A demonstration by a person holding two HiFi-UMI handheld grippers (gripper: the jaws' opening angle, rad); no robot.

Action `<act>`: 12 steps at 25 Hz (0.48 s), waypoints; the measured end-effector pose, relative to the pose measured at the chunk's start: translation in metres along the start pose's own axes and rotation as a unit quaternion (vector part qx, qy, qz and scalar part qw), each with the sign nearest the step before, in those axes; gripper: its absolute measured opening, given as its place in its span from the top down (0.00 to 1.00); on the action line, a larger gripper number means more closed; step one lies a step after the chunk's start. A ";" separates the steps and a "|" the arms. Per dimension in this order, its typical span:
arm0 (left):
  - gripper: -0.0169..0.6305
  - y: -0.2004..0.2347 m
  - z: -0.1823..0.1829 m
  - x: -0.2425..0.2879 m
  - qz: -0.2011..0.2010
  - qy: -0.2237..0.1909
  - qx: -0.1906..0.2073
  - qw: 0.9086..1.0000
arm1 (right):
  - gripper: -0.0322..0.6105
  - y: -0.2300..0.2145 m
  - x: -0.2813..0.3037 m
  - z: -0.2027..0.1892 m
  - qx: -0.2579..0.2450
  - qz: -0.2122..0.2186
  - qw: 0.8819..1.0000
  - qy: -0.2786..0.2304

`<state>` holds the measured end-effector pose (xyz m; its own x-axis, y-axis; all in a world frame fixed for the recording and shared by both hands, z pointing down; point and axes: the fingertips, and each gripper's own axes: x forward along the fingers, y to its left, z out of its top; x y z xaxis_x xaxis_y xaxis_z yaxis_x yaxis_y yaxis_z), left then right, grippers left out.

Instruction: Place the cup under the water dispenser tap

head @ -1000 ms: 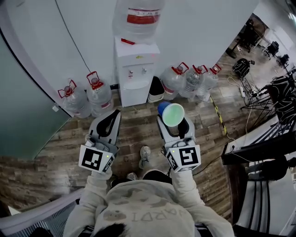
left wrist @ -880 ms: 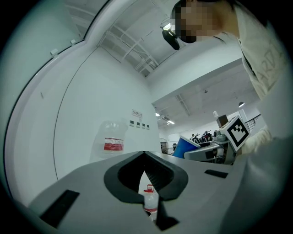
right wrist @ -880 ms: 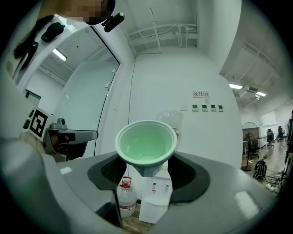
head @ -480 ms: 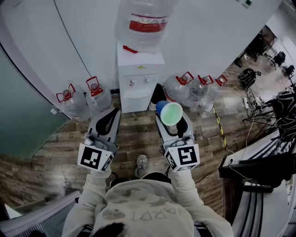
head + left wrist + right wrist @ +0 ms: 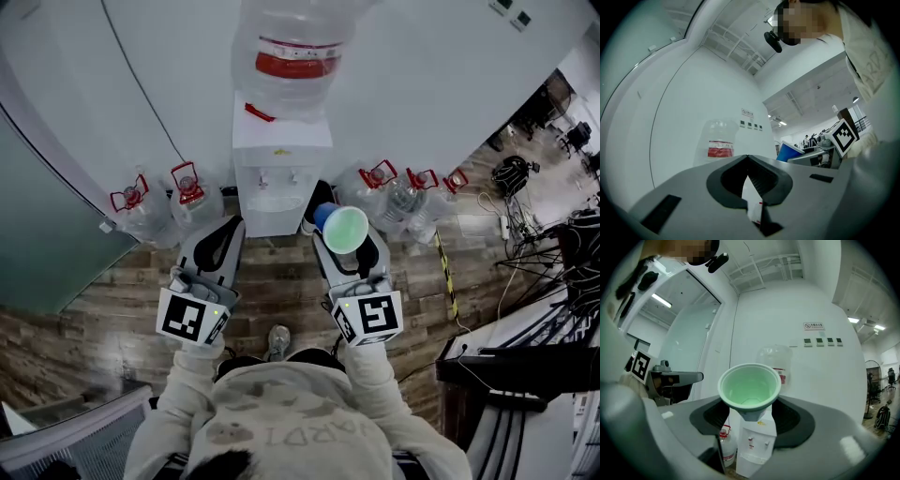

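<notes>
Approach appears to be the step in hand, with the cup not yet under a tap. At the left, the left tongs point(image 5: 228, 231) hover above the floor point(image 5: 281, 281), jaws drawn together on nothing. Ahead, between both tongs, the water dispenser point(image 5: 279, 192) stands against the wall, its taps point(image 5: 277, 176) well apart from the cup. At the right, the right tongs point(image 5: 349, 247) clamp the cup point(image 5: 345, 229) low on its body, green mouth upward. The next move likely calls for carrying it forward and down into the recess beneath a tap, kept level.
</notes>
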<state>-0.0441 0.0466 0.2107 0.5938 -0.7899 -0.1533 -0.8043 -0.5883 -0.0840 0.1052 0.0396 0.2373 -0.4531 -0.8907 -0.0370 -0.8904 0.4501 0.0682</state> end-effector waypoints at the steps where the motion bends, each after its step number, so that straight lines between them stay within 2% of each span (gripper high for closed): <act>1: 0.97 -0.001 -0.001 0.006 0.002 0.000 0.001 1.000 | 0.50 -0.005 0.003 -0.002 0.002 0.003 1.000 0.000; 12: 0.97 -0.008 -0.010 0.040 0.018 0.008 0.009 1.000 | 0.50 -0.035 0.026 -0.015 0.010 0.029 1.000 0.002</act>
<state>-0.0139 0.0184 0.2149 0.5650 -0.8130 -0.1409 -0.8251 -0.5568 -0.0957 0.1256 -0.0004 0.2492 -0.5036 -0.8635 -0.0290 -0.8635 0.5020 0.0491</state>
